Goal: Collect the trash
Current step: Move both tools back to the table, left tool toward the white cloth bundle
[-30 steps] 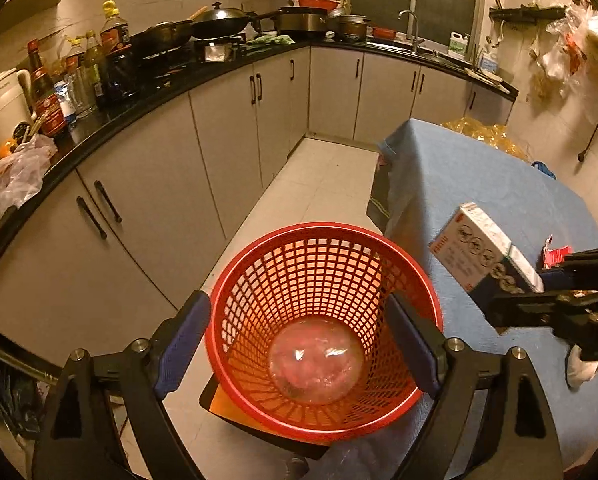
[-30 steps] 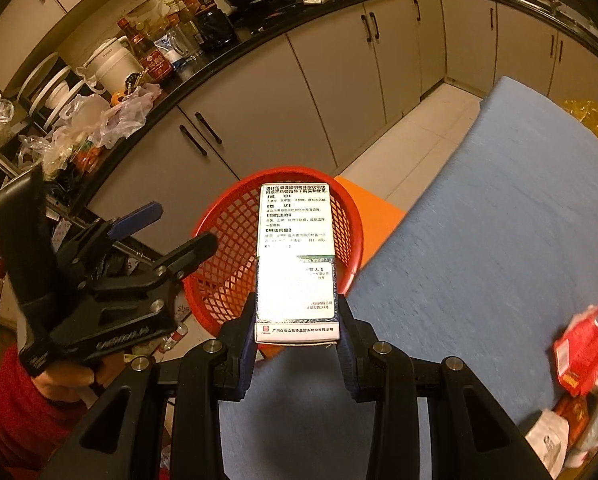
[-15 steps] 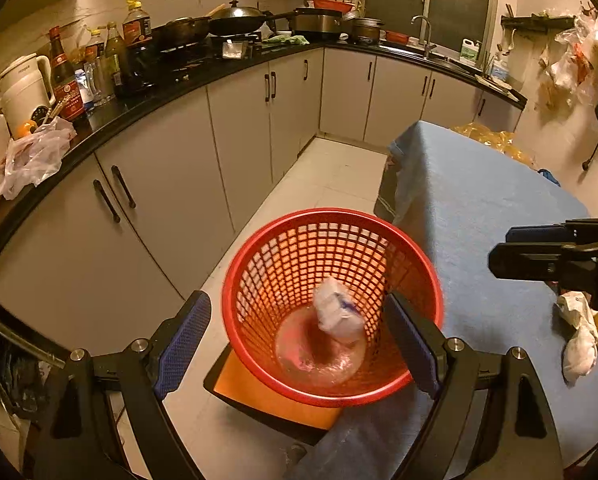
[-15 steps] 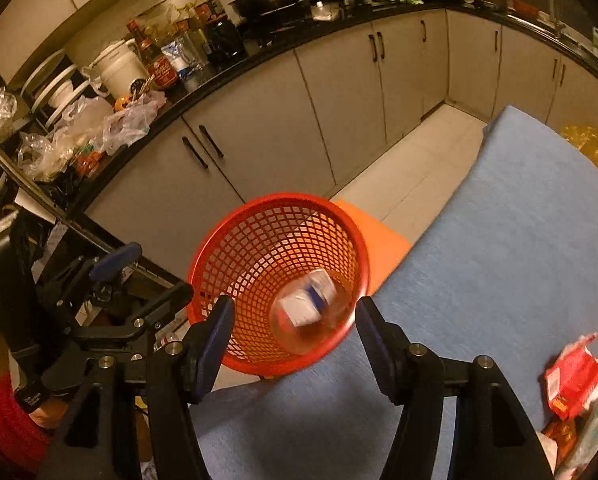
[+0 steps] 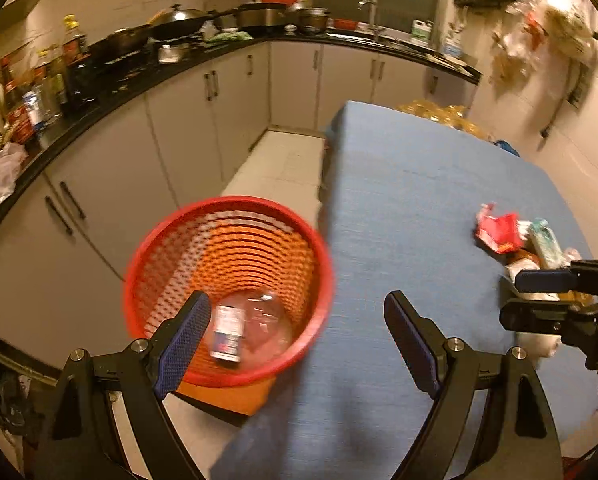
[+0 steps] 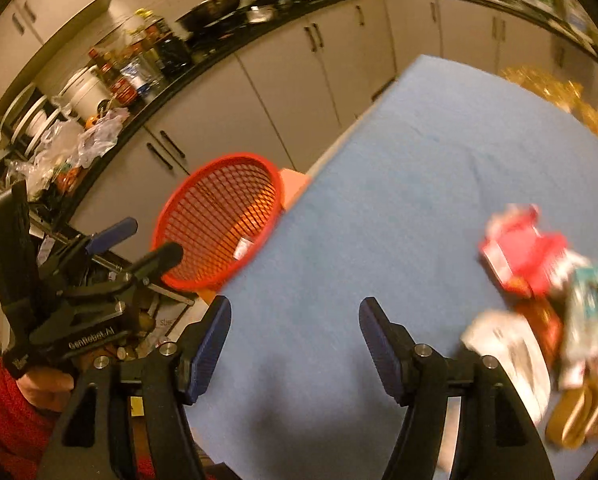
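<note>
Both left tongs (image 5: 297, 332) and right tongs (image 6: 295, 334) gape, released; "GenRobot.AI" printed on the left; box (image 5: 227, 333) label unreadable in the basket (image 5: 171, 240).

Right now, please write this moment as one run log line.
left gripper: open, empty | right gripper: open, empty | box: in red basket | trash pile: on table

a wok (image 5: 179, 26) and bottles (image 5: 55, 76) sit on the black countertop (image 5: 111, 84) above grey cabinets (image 5: 187, 128).
</note>
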Demonstrator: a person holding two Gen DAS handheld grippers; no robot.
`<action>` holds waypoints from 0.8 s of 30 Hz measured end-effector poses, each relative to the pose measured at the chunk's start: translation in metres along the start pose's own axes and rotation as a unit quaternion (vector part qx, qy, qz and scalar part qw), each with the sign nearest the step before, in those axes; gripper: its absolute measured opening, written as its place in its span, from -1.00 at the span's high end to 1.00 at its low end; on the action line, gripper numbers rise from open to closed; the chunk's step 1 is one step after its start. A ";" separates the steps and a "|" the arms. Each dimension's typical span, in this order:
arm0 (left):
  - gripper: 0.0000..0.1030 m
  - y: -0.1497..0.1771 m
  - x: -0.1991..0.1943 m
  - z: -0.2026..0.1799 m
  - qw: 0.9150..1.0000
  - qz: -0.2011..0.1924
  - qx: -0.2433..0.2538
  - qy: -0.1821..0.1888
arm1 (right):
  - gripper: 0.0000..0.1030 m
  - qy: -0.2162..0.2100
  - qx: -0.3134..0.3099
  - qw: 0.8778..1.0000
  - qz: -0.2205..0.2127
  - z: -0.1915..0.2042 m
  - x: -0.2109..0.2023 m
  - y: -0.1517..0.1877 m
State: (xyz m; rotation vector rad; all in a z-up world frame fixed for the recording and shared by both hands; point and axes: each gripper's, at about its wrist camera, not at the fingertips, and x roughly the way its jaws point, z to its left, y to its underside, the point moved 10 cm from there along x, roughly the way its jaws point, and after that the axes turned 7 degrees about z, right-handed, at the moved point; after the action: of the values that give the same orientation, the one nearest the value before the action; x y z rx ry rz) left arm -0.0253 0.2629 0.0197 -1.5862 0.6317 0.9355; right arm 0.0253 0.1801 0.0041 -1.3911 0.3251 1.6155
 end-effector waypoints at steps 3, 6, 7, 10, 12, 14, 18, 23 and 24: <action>-0.70 0.004 0.004 -0.029 1.000 0.011 0.019 0.016 | -0.38 0.001 0.021 1.000 -0.009 -0.024 -0.018 0.020; -0.70 0.006 0.005 -0.067 0.998 0.017 0.045 0.033 | -0.38 0.010 0.047 0.998 -0.028 -0.050 -0.043 0.043; -0.70 0.007 0.006 -0.079 0.998 0.019 0.052 0.040 | -0.38 0.015 0.056 0.998 -0.033 -0.061 -0.051 0.052; -0.70 0.012 0.007 -0.118 0.994 0.029 0.076 0.067 | -0.38 0.029 0.093 0.994 -0.043 -0.094 -0.072 0.077; -0.70 0.017 0.008 -0.145 0.991 0.037 0.095 0.086 | -0.38 0.038 0.120 0.991 -0.049 -0.118 -0.084 0.092; -0.70 0.021 0.011 -0.171 0.987 0.046 0.115 0.100 | -0.38 0.047 0.147 0.986 -0.056 -0.141 -0.096 0.106; -0.70 0.035 0.024 -0.216 0.978 0.085 0.142 0.128 | -0.38 0.057 0.193 0.977 -0.070 -0.179 -0.117 0.129; -0.70 0.050 0.045 -0.248 0.972 0.124 0.151 0.130 | -0.38 0.060 0.224 0.970 -0.077 -0.207 -0.132 0.149; -0.70 0.052 0.048 -0.252 0.971 0.128 0.154 0.130 | -0.38 0.060 0.228 0.969 -0.077 -0.212 -0.134 0.154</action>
State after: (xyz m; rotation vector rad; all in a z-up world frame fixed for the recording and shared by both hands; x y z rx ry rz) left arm 0.0174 0.0105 -0.0357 -1.3760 1.1321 0.7731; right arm 0.0252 -0.1141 -0.0017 -1.1280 0.6035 1.2346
